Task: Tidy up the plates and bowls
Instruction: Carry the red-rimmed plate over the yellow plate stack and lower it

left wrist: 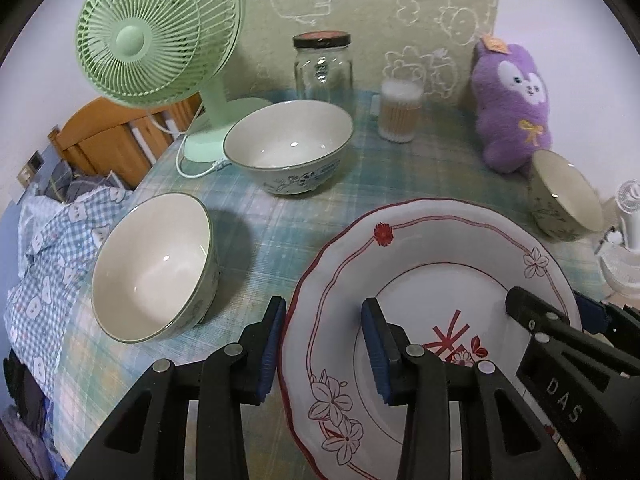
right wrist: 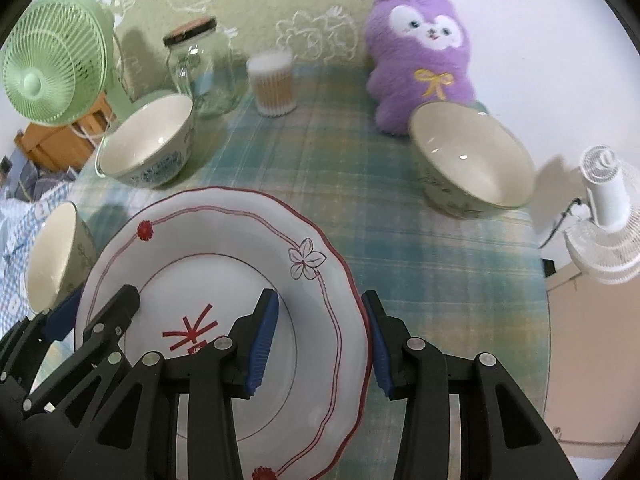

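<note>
A white plate with red flower trim [left wrist: 432,256] [right wrist: 224,248] lies on the plaid tablecloth near the front. My left gripper [left wrist: 324,344] is open and straddles the plate's left rim, one finger outside, one over the plate. My right gripper [right wrist: 320,340] is open and straddles the plate's right rim. Each gripper shows in the other's view, the right one [left wrist: 560,320] and the left one [right wrist: 96,312]. Three cream bowls with patterned outsides stand around the plate: one at the left [left wrist: 156,264] [right wrist: 56,256], one at the back left [left wrist: 288,144] [right wrist: 148,140], one at the right [left wrist: 564,196] [right wrist: 472,160].
At the back stand a green fan [left wrist: 160,36], a glass jar [left wrist: 323,68], a cup of cotton swabs [left wrist: 400,110] and a purple plush toy [left wrist: 512,104]. A white fan [right wrist: 604,216] stands off the table's right edge. A bed with checked bedding [left wrist: 52,240] lies left.
</note>
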{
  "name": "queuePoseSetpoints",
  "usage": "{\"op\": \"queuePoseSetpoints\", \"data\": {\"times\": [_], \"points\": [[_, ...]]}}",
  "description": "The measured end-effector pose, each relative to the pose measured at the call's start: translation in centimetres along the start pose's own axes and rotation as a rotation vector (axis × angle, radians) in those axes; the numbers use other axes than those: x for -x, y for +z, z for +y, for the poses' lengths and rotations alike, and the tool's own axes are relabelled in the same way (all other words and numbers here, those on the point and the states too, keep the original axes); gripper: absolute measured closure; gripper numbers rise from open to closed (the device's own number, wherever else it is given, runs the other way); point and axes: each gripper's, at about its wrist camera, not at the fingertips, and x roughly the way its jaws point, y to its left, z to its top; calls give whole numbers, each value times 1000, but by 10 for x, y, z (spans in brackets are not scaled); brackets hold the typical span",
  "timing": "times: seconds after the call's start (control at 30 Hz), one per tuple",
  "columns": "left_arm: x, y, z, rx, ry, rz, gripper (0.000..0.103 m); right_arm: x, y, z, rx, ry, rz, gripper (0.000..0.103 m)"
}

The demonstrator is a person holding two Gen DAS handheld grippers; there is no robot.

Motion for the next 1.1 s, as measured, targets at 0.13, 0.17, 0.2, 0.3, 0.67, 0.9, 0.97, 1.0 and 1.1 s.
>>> {"op": "queuePoseSetpoints", "data": {"times": [0.13, 0.17, 0.2, 0.3, 0.67, 0.9, 0.97, 1.0, 1.1], "points": [[17, -2, 6, -14, -55, 5, 64, 22, -7, -1, -41, -13, -16, 57], [21, -3, 7, -21, -63, 2, 64, 28, -9, -2, -51, -11, -21, 57], [27, -4, 8, -32, -69, -5, 64, 32, -11, -1, -58, -15, -28, 57], [37, -8, 10, -48, -87, -14, 64, 48, -18, 1, -72, -32, -47, 57], [63, -40, 17, -119, -154, -9, 64, 79, -66, 3, -149, -87, -50, 57], [70, -68, 19, -174, -182, 5, 64, 87, -108, 4, -201, -114, -18, 57], [71, -78, 19, -186, -189, 11, 64, 87, -119, 4, -214, -121, -9, 57], [71, -81, 19, -193, -192, 13, 64, 88, -124, 4, -219, -125, -6, 57], [73, -93, 18, -216, -202, 25, 64, 89, -139, 4, -240, -137, 6, 57]]}}
